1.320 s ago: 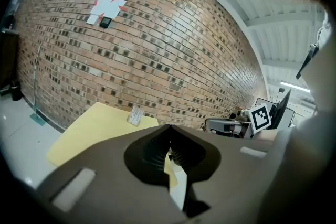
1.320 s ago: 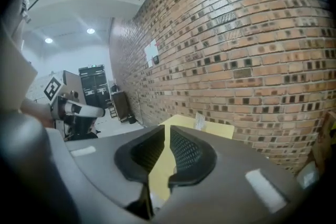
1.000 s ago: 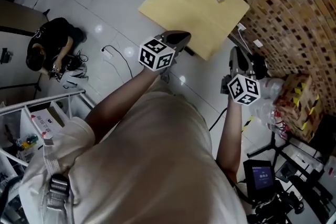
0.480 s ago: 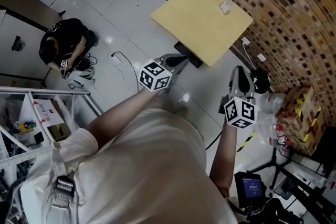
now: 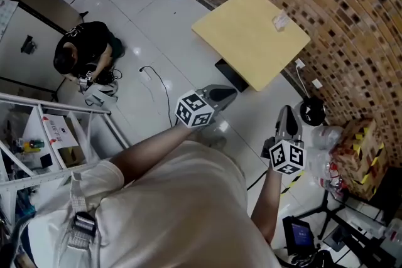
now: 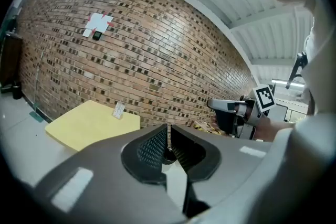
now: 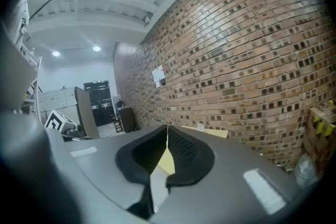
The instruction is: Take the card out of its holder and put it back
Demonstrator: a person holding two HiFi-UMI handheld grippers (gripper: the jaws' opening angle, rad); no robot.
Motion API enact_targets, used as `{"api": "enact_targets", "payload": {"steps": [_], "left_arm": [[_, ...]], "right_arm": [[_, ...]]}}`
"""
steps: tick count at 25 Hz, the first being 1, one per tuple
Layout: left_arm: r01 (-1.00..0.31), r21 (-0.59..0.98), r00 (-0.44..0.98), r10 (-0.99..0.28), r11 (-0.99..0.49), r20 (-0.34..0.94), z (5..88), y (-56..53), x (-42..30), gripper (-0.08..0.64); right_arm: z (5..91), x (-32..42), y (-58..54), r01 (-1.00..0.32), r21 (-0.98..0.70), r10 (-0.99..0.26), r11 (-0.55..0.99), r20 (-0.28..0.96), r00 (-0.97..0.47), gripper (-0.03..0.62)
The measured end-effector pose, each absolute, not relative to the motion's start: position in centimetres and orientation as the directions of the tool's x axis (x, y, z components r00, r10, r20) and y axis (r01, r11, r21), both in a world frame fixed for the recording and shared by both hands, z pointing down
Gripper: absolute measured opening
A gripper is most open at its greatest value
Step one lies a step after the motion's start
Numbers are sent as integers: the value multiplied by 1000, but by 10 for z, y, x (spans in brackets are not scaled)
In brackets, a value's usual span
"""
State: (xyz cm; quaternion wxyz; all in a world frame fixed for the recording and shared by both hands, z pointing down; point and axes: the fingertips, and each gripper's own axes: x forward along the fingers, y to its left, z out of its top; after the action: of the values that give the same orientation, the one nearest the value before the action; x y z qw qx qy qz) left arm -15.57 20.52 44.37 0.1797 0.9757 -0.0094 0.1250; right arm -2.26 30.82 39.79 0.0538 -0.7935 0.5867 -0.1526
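A small clear card holder with a card (image 5: pixel 281 21) stands near the far edge of the yellow table (image 5: pixel 245 47) by the brick wall. The left gripper view shows this holder (image 6: pixel 119 109) far ahead on the table (image 6: pixel 86 123). My left gripper (image 5: pixel 228 92) hangs over the floor short of the table, shut and empty. My right gripper (image 5: pixel 287 111) is to its right, beside the table's near corner. Its jaws have just been closing and now meet with nothing between them. Its own view shows a strip of yellow table (image 7: pixel 167 159) beyond the jaws.
A person (image 5: pixel 85 50) crouches on the white floor at left, near a cable (image 5: pixel 158 81). A metal rack (image 5: pixel 53 135) stands at lower left. At right are a black round object (image 5: pixel 311 112), plastic bags and a box (image 5: pixel 358 147), and a stand with a screen (image 5: pixel 301 232).
Both grippers sit lower in the head view, and the gap between them and the table has grown. The table has shifted up and right in the picture.
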Motion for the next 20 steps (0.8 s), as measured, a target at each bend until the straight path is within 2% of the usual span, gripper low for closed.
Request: {"api": "enact_targets", "payload": {"steps": [6,10,20], "left_arm": [[-60,386,974,31,-920,225,443,177,-166,21],[-88,381,965,16,-921,262,454,141,-181,21],[-121,360,938,12,-925,346,483,51,-224,21]], "right_arm": [[426,-32,292,-899,-309,-938,-312,249,240,29],[439,-41,271,-909,-286,-937,-303,265,229,48],[436,-67,214,-932,-197,-942,-304,211,262,57]]}}
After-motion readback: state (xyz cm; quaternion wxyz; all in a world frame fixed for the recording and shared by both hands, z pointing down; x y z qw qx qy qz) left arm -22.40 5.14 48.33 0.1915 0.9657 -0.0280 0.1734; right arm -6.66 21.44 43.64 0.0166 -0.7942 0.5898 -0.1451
